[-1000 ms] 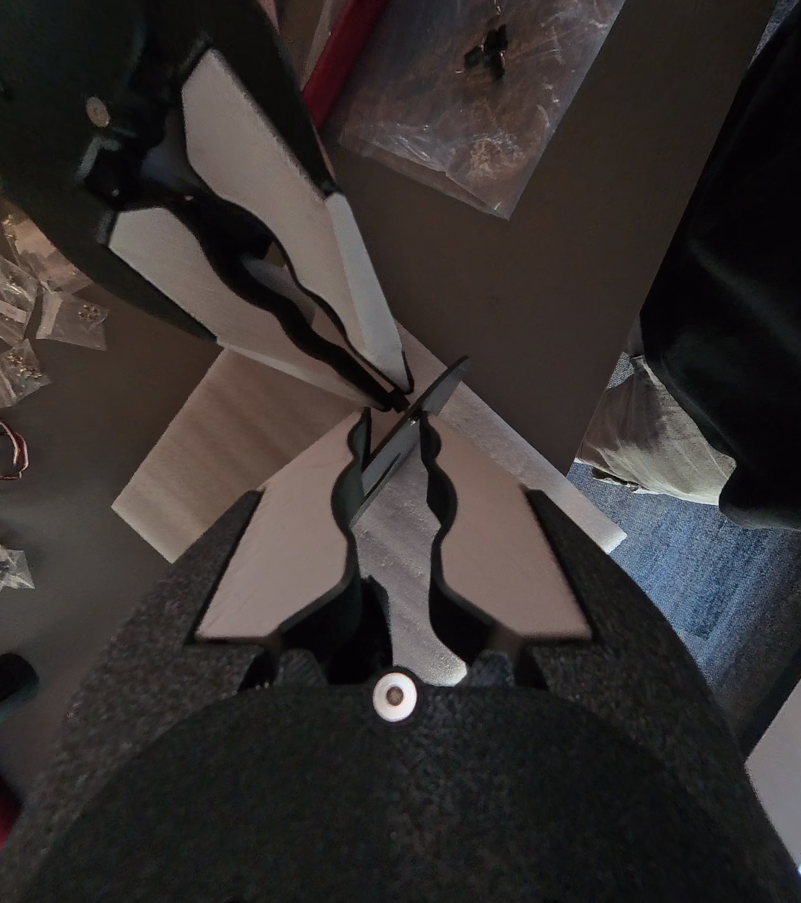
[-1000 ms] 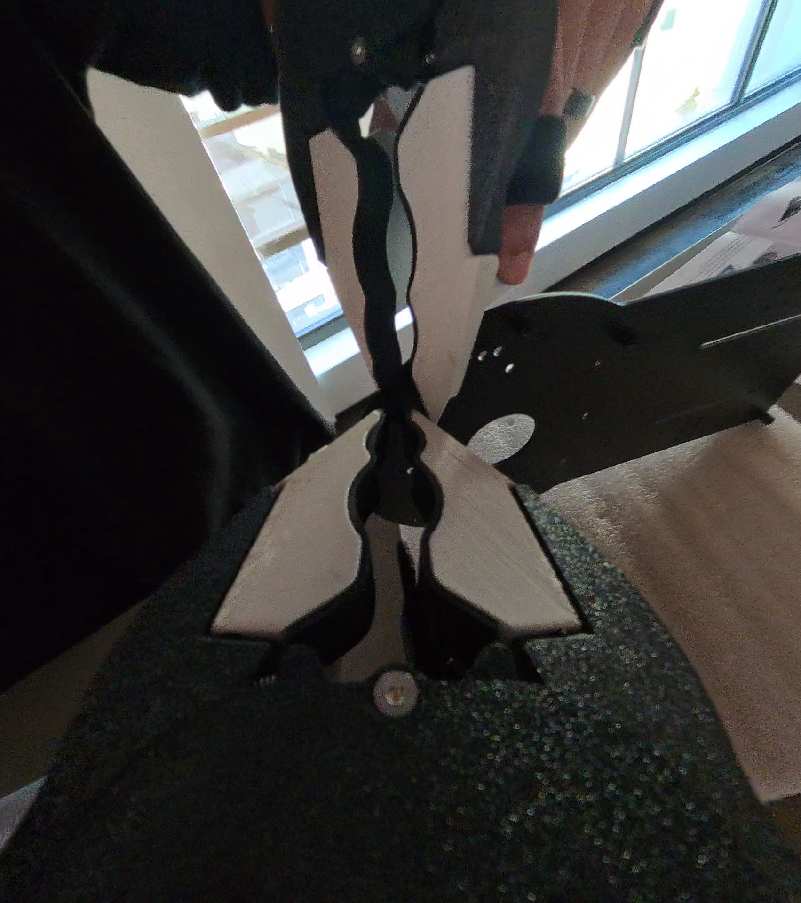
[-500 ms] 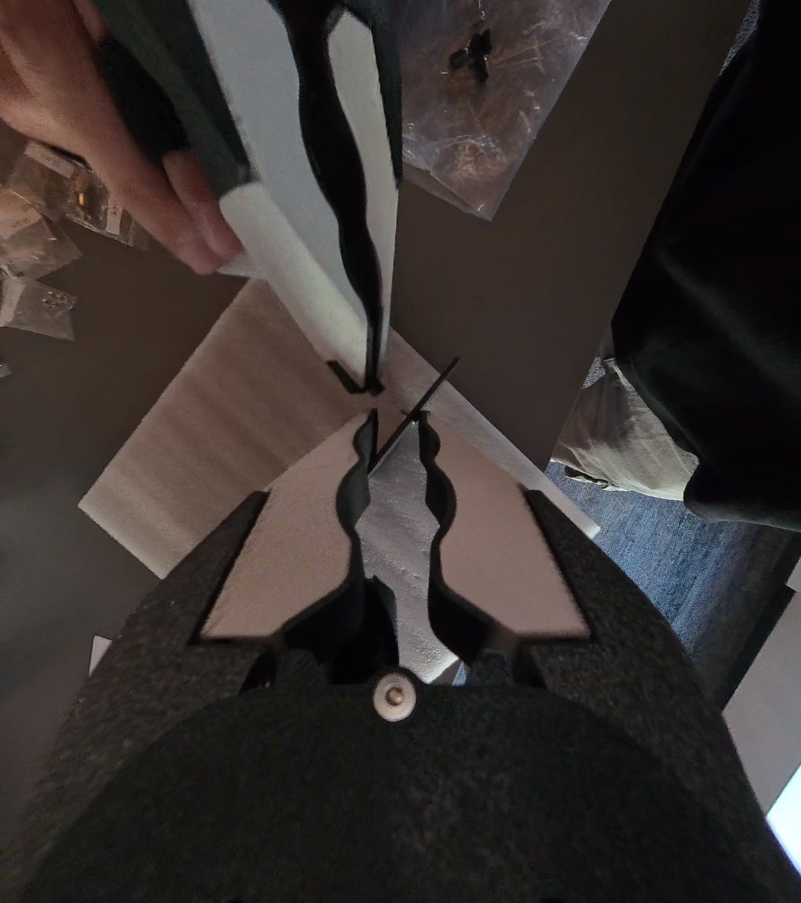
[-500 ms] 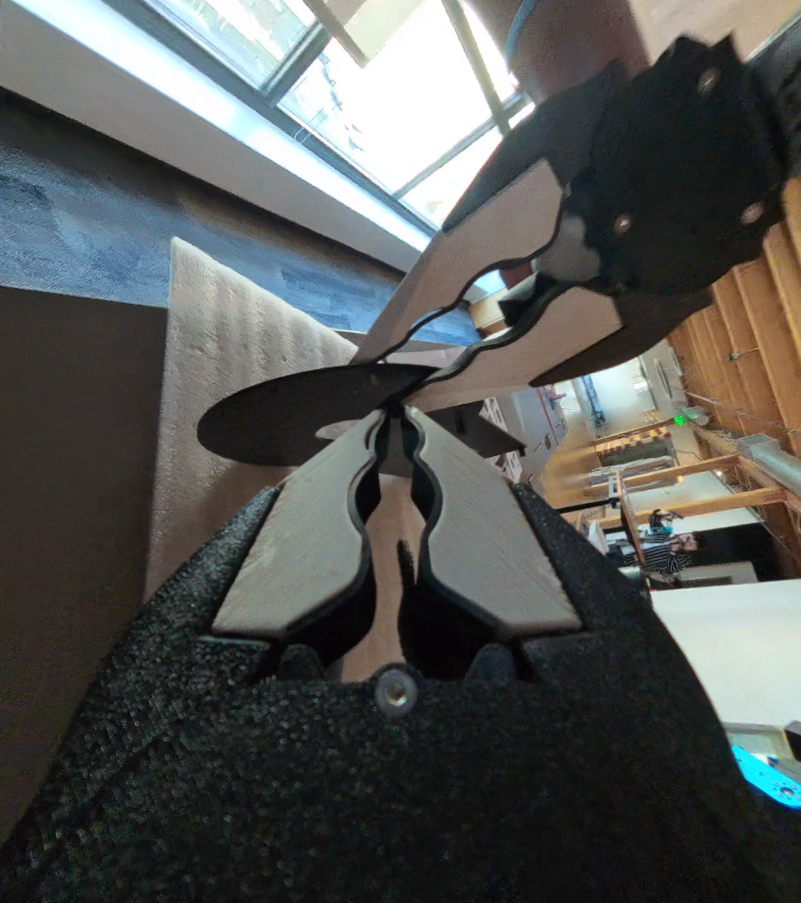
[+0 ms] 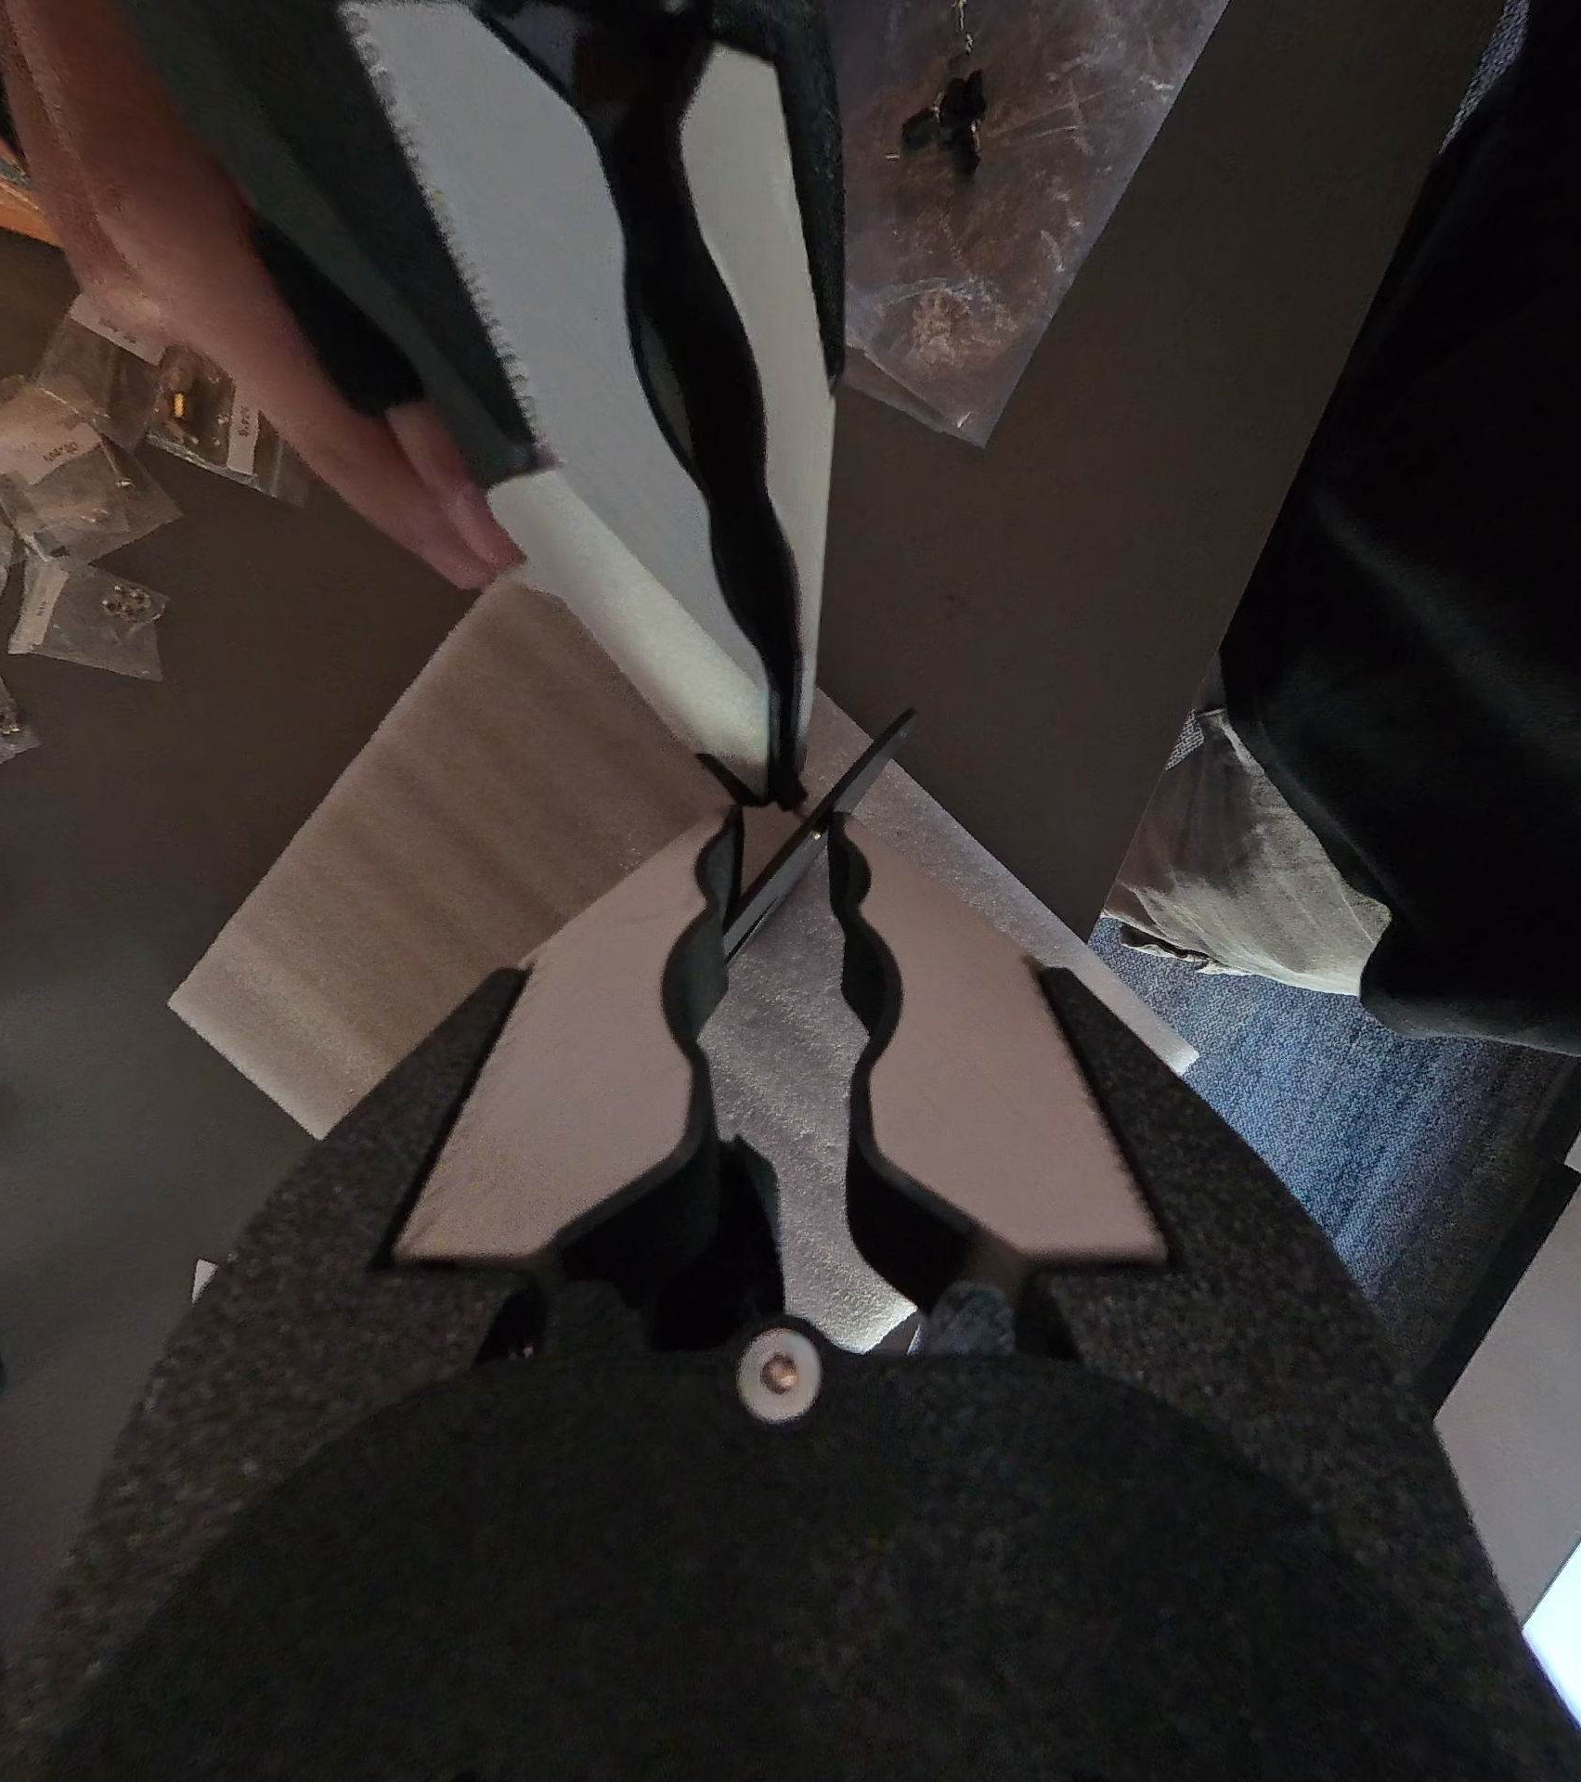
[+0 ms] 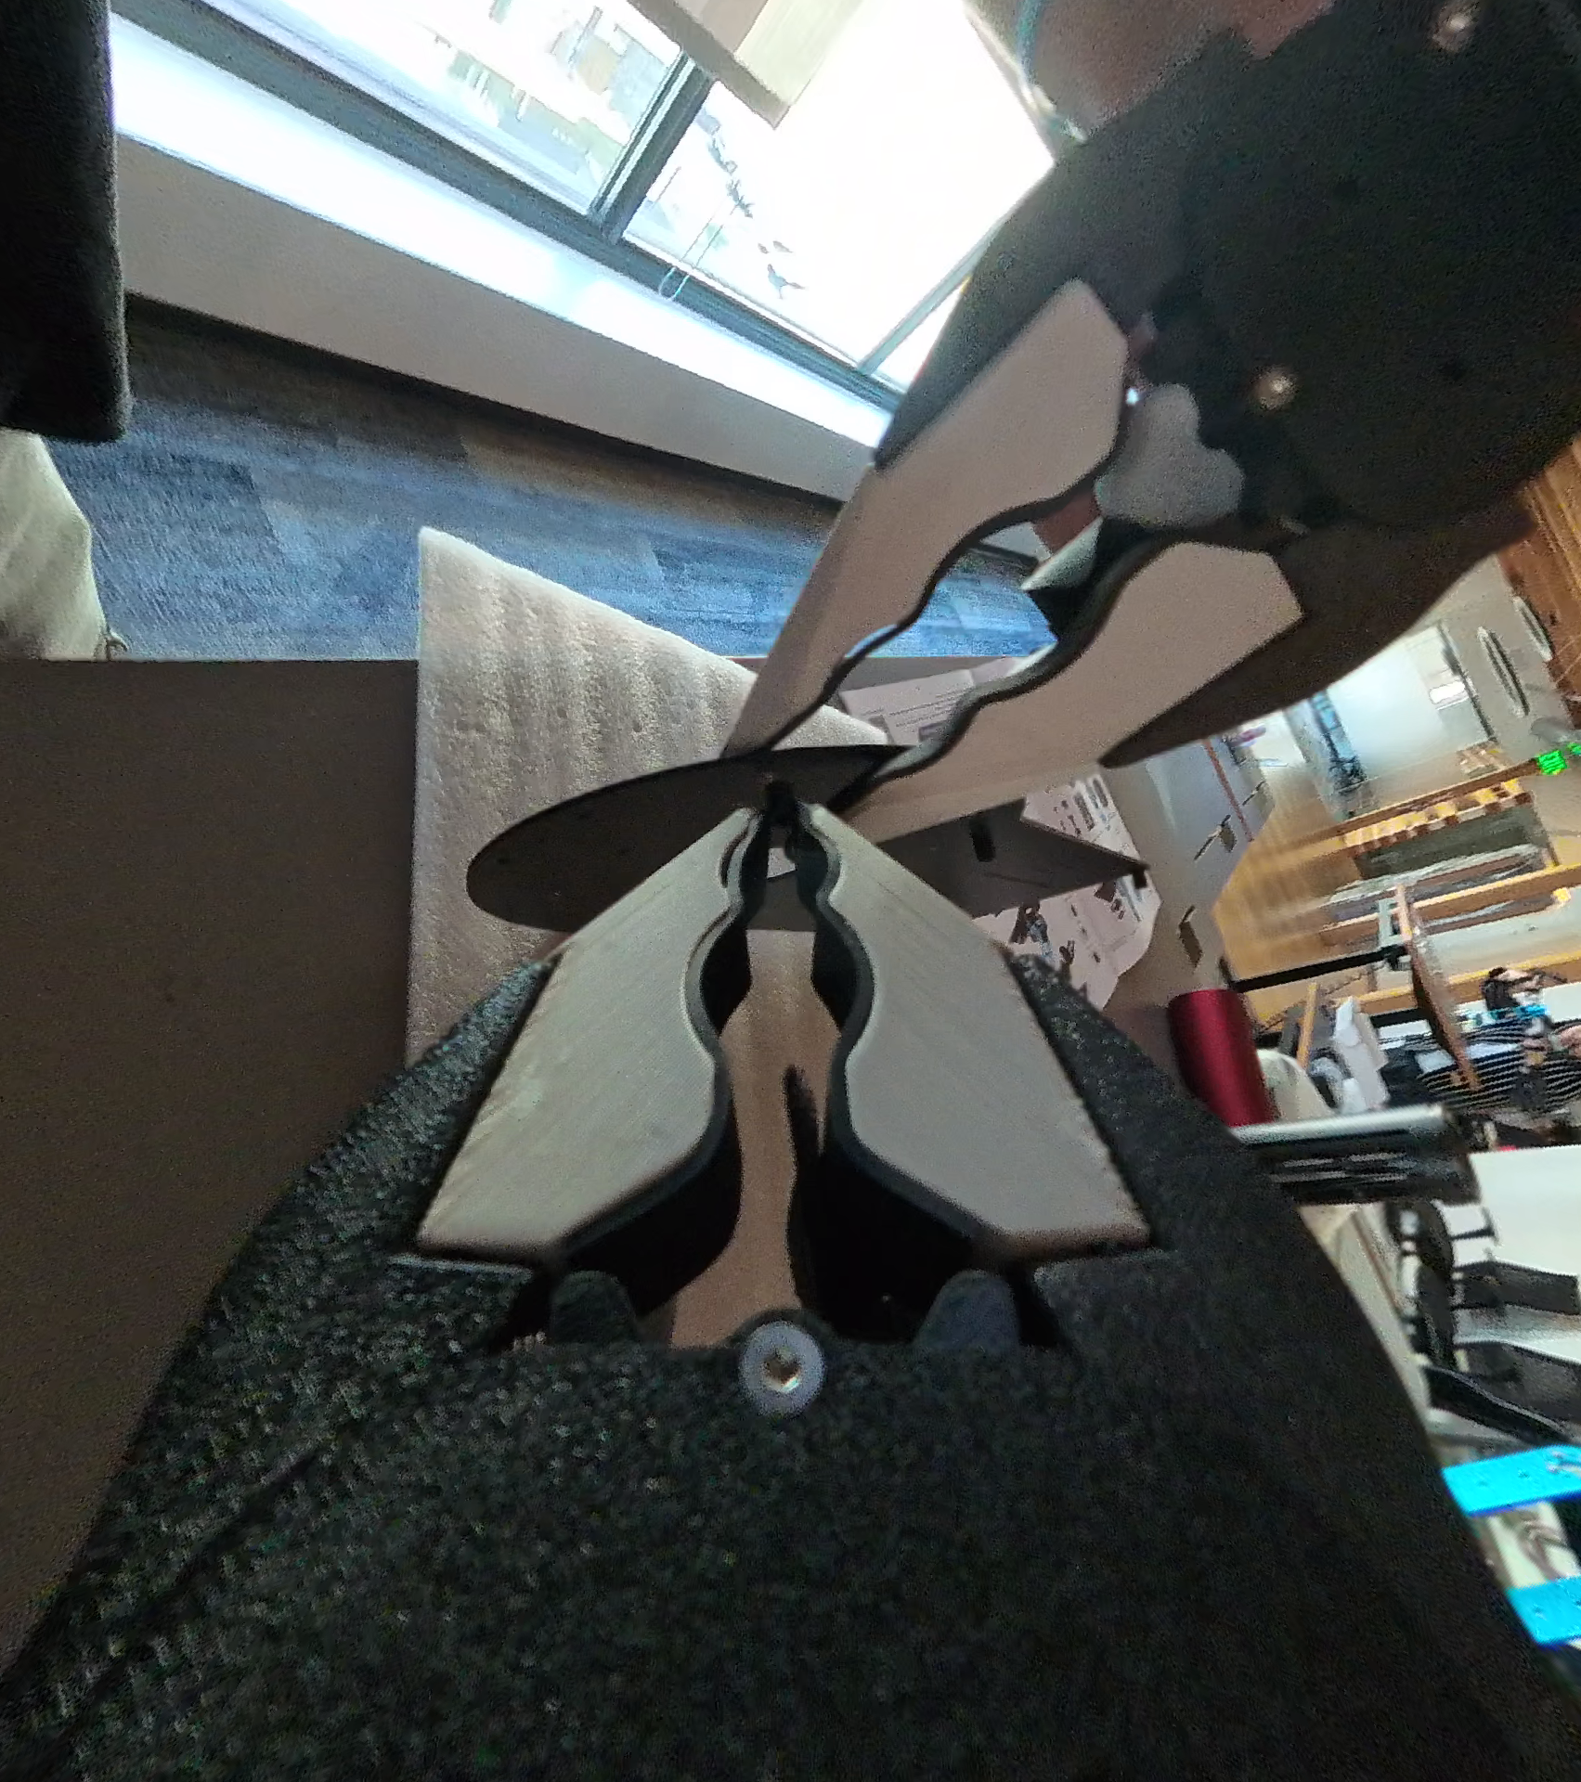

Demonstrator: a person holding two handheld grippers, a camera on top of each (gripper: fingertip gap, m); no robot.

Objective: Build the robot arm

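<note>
1. Pinching a thin black plate (image 5: pixel 772 892) edge-on between my left gripper (image 5: pixel 786 820) fingertips: jaws narrow, clamped on the plate's rim, plate tilted and held up off the surface.
2. Right gripper (image 6: pixel 778 820) jaws nearly together, nipping a small black piece (image 6: pixel 781 805). What the piece is, too small to tell.
3. Both sets of tips meet at the same spot. The small black piece sits right at the plate's face, touching or just shy of it; can't tell which.
4. Right wrist view shows the plate flat-on, with a rounded end toward the left and a long arm running off right behind my left gripper's fingers.
5. White foam sheet (image 5: pixel 439 849) lies under the plate on the dark table (image 5: pixel 1008 501) — one corner hangs over the table edge.
6. Person's hand (image 5: pixel 420 501) grips the right gripper's body from the side.
7. Small clear bags (image 5: pixel 43 540) of hardware are scattered on the table's left, well apart from the foam.
8. Bigger clear bag (image 5: pixel 950 222) with black bits sits at the top — near the right gripper's body.
9. Blue-grey carpet (image 5: pixel 1346 1109) beyond the table edge; red cylinder (image 6: pixel 1215 1051) stands past the plate in the right wrist view.
</note>
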